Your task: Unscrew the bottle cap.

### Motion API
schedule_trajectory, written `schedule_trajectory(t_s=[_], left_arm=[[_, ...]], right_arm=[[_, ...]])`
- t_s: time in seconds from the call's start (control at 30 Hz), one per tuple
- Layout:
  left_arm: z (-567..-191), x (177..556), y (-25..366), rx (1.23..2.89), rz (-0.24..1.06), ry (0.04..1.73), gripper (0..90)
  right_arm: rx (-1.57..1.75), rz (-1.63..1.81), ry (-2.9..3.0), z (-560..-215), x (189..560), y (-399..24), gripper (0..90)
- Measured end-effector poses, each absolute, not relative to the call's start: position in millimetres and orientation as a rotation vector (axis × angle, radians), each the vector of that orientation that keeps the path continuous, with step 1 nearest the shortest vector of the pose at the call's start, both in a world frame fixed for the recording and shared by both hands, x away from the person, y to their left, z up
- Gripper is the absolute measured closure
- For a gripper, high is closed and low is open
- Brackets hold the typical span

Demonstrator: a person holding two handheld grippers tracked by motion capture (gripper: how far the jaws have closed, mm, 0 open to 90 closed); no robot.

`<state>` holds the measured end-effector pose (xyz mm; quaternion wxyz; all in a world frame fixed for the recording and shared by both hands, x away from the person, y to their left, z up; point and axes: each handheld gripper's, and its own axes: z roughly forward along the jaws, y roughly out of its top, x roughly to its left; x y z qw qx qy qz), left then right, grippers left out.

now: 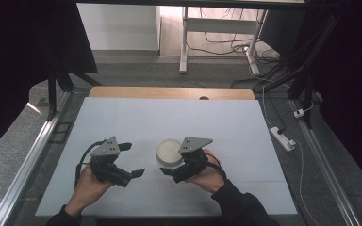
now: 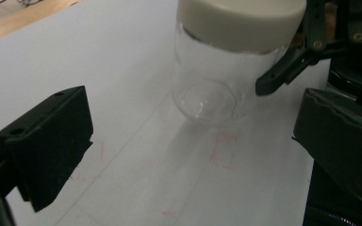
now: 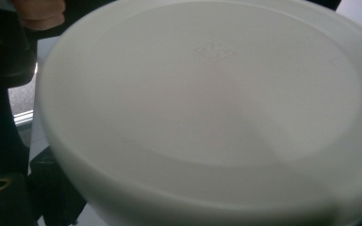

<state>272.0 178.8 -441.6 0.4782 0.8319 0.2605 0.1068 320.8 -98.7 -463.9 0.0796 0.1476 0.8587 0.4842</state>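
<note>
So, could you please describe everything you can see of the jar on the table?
The jar is clear, glass-like, rounded at its base and seemingly empty, closed by a wide cream lid. It stands upright on the white table, between the two grippers. The right gripper is at its side, one finger against the wall beneath the lid.

The jar (image 2: 214, 77) between the two pairs of black jaws is clear glass under a cream-white lid (image 1: 169, 151) with a faint square mark pressed into it. The bench (image 1: 169, 122) beneath the jaws is pale grey-white with faint red markings, and its far edge is light wood.
</note>
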Motion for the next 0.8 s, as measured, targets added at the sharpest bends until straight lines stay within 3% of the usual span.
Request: schedule_trajectory(t_s=[0.3,0.8], left_arm=[[-436,292,156,2.032,0.211,0.615,0.0],[-429,312,118,2.078,0.123,0.434,0.0]], right_arm=[[0.430,1.445,2.576,-465,321,-97,6.4],[0.402,1.452,2.593,-467,320,-93,6.4]])
